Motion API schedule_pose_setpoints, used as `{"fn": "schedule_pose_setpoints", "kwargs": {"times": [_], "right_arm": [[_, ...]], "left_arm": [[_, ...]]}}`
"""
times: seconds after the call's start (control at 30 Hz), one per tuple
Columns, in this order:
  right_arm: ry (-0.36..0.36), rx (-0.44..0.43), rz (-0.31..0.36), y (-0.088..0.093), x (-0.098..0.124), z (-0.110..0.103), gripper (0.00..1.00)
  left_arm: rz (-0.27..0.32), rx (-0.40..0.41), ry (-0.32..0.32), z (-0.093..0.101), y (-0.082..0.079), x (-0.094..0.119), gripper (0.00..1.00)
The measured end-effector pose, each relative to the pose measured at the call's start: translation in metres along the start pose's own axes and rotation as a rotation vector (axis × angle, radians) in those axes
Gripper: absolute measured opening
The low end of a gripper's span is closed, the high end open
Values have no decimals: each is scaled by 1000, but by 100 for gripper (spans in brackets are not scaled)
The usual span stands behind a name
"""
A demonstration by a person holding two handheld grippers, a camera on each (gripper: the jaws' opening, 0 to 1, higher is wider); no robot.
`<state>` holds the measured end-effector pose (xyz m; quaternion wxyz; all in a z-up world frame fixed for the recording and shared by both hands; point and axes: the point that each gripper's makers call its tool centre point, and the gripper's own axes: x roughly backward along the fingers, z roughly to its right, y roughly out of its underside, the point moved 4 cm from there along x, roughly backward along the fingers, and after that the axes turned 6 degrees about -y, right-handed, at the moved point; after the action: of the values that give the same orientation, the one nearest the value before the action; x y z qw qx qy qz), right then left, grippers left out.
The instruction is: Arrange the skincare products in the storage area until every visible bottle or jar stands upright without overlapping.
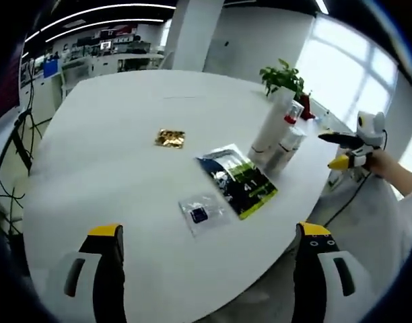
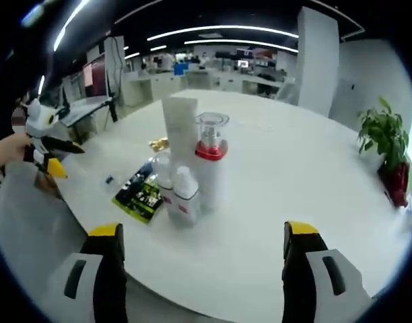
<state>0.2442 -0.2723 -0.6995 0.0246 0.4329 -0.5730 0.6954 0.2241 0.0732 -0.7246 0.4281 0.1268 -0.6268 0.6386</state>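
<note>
Left gripper [image 1: 209, 235] wide open over the near edge of the round white table [image 1: 112, 148], yellow-tipped jaws far apart at 7 and 5 o'clock, nothing between them. Right gripper [image 2: 202, 235] just as wide, jaws at 7 and 5 o'clock, holding nothing, hovering at the table's [image 2: 307, 182] edge. In the left gripper view, out at 3 o'clock, the right gripper [image 1: 347, 149] again in a hand [image 1: 388, 165], off the table's far side. In the right gripper view, at 9 o'clock, the left gripper [image 2: 51, 155] in the other hand [image 2: 7, 151]. Skincare cluster standing upright at 2 o'clock in the left gripper view: tall white tube [image 1: 270, 124], pump bottle with a red collar [image 1: 295, 111] behind it, small white bottle [image 1: 287, 148] in front, all packed close together. Same cluster dead centre in the right gripper view: tall white tube [image 2: 180, 128], pump bottle with a red collar [image 2: 211, 158] under a clear cap, two small white bottles [image 2: 179, 195] touching at the front. Lying flat just beside them: dark-and-green sachet [image 1: 236, 178], and at 6 o'clock from it a small clear packet [image 1: 202, 214]. Gold foil piece [image 1: 170, 138] apart at 11 o'clock. Potted plant [image 1: 283, 77] beyond the cluster at the table's far edge.
</note>
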Motion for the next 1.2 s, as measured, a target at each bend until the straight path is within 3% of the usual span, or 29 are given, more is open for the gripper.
{"fn": "schedule_pose_setpoints", "kwargs": {"times": [0.37, 0.83, 1.2], "right_arm": [[-3, -20, -16, 3, 0, 1, 96], [-7, -51, -17, 5, -1, 2, 95], [-3, -50, -5, 3, -2, 3, 94]], "left_arm": [[-112, -63, -27, -16, -15, -39, 99], [-174, -156, -73, -29, -63, -102, 98], [-222, -182, -98, -41, -84, -133, 94]]}}
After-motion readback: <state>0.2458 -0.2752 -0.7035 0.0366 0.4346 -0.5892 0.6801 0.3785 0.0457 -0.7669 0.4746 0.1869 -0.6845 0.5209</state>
